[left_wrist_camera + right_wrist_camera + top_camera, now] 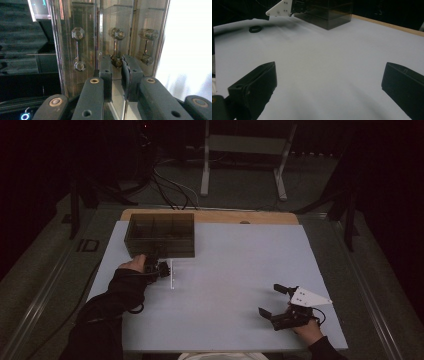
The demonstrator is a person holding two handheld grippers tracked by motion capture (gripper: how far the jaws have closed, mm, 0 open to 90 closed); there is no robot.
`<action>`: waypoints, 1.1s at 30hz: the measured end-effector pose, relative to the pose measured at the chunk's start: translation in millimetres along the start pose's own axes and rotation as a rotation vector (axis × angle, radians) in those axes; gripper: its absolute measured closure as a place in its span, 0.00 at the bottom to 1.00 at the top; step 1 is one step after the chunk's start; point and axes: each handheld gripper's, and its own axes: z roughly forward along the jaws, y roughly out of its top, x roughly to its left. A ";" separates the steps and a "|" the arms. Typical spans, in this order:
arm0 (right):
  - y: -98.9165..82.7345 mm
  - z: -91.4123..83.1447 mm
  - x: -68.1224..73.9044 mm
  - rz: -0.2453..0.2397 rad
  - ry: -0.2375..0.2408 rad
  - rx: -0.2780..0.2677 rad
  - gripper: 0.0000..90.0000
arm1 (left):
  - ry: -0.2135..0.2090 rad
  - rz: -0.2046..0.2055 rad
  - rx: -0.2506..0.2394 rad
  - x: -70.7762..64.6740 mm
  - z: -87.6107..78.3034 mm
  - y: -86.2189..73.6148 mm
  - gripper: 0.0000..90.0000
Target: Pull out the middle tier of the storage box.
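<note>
Left gripper (117, 65) closed on middle drawer handle (116, 47) of smoked drawer box (160, 234); right gripper (274, 301) wide open, empty, over white table (240, 270)

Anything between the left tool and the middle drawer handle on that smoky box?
Nothing visible. The left tool already has its jaws closed on either side of the middle handle, at its lower knob, right at the box front.
</note>
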 end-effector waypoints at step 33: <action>0.0 0.2 0.2 -0.005 -0.001 0.004 0.00 | -0.019 0.000 -0.022 -4.3 -24.7 -3.4 0.91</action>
